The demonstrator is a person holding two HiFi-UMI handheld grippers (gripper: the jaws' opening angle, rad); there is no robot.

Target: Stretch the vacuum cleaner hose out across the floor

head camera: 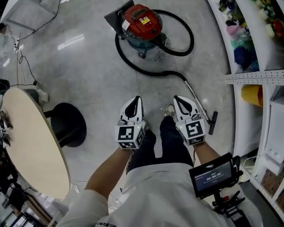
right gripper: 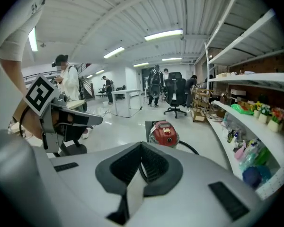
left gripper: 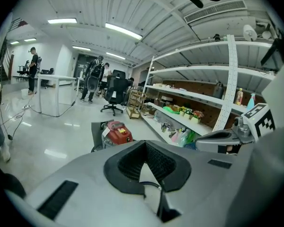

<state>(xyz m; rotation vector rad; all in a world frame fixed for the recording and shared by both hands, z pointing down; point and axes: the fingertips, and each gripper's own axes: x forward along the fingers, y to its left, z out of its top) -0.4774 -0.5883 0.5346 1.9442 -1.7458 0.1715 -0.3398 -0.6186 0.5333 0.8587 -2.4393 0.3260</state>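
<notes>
A red vacuum cleaner [head camera: 141, 25] stands on the pale floor ahead of me, also visible as the red canister [left gripper: 117, 132] in the left gripper view and the canister [right gripper: 163, 133] in the right gripper view. Its black hose [head camera: 182, 32] loops around the body and runs toward me into a metal wand [head camera: 195, 96] ending in a black nozzle [head camera: 213, 122]. My left gripper [head camera: 134, 103] and right gripper [head camera: 179, 101] hover side by side above my legs, both shut and empty. The wand lies just right of the right gripper.
A round beige table [head camera: 31, 138] on a black base [head camera: 67, 124] stands at my left. White shelving [head camera: 255, 46] with colourful items runs along the right. Cables [head camera: 26, 65] trail on the floor at far left. People and office chairs are far off.
</notes>
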